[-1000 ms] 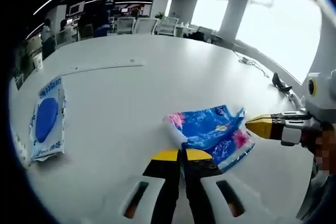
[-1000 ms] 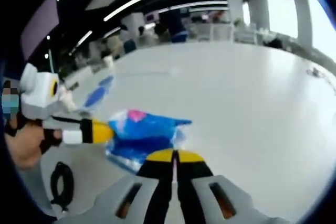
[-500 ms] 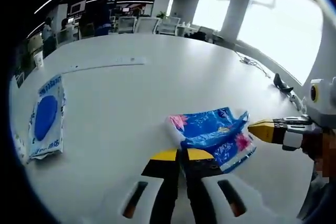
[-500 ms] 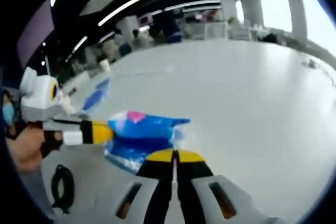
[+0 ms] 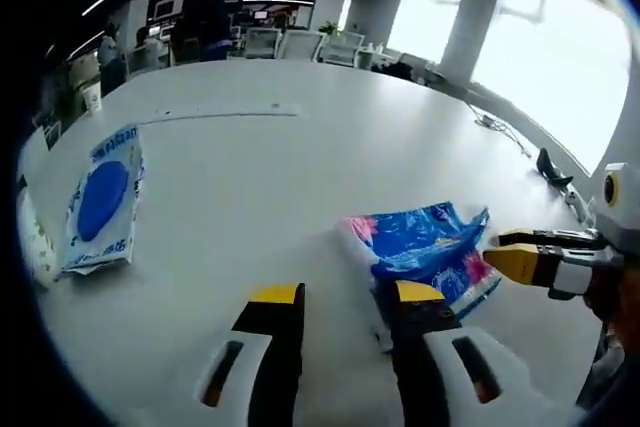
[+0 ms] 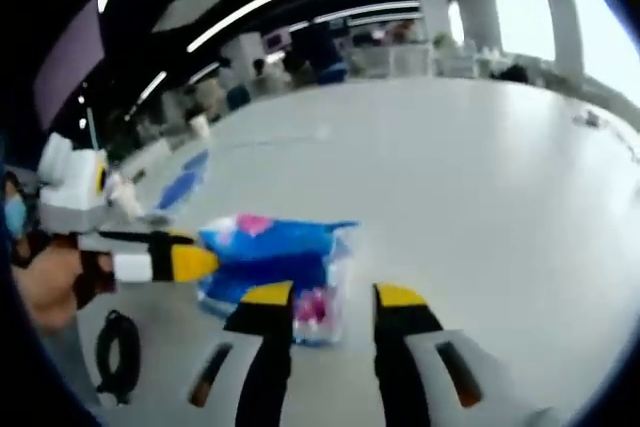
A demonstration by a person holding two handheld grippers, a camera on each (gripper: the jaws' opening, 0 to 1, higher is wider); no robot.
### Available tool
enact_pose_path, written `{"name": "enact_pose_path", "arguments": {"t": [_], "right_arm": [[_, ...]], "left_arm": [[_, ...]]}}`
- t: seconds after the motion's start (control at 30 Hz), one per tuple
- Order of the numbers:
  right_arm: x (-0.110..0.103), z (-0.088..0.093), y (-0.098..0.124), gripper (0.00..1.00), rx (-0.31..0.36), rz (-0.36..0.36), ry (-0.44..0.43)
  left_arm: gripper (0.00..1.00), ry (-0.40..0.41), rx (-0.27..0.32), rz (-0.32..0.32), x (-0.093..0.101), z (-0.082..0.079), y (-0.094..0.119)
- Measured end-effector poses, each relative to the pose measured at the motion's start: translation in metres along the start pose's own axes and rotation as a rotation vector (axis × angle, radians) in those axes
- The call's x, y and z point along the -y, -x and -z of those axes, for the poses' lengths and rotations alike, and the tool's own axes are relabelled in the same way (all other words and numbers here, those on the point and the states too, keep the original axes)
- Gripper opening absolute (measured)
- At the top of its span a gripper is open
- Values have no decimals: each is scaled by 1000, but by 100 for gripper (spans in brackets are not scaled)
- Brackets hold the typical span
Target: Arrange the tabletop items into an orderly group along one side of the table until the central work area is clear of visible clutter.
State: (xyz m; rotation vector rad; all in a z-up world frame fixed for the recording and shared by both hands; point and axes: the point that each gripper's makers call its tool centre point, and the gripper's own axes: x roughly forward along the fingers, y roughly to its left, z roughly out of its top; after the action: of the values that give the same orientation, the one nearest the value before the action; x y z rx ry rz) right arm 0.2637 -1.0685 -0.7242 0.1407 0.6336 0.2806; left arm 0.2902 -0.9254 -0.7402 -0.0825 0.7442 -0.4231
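A blue floral packet lies on the white table, just ahead and to the right of my left gripper, whose jaws stand open with nothing between them. My right gripper reaches in from the right and touches the packet's right end. In the right gripper view, my right gripper is open, and the floral packet lies ahead with one corner between the jaws. The left gripper comes in from the left at the packet's edge. A blue-and-white packet lies flat at the table's left side.
A black cable and a black object sit near the table's right edge. A paper cup stands at the far left. Chairs and people are beyond the far end. A black loop lies low at left.
Both grippers have gone from shut to open and released the floral packet. The packet now rests lower on the table. Both cameras shifted slightly.
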Motion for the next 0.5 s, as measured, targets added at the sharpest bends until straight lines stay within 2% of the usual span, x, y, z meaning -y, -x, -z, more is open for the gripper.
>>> {"name": "enact_pose_path", "arguments": {"t": [0.1, 0.2, 0.33, 0.5], "right_arm": [[6, -2, 1, 48, 26, 30, -6], [7, -3, 2, 54, 33, 39, 2], [6, -5, 4, 55, 37, 44, 15], [2, -12, 10, 54, 69, 47, 3]], "left_arm": [[48, 5, 15, -7, -1, 1, 2], [58, 39, 51, 21, 4, -2, 4], [67, 21, 72, 13, 6, -7, 8], [70, 17, 100, 11, 4, -14, 17]]}}
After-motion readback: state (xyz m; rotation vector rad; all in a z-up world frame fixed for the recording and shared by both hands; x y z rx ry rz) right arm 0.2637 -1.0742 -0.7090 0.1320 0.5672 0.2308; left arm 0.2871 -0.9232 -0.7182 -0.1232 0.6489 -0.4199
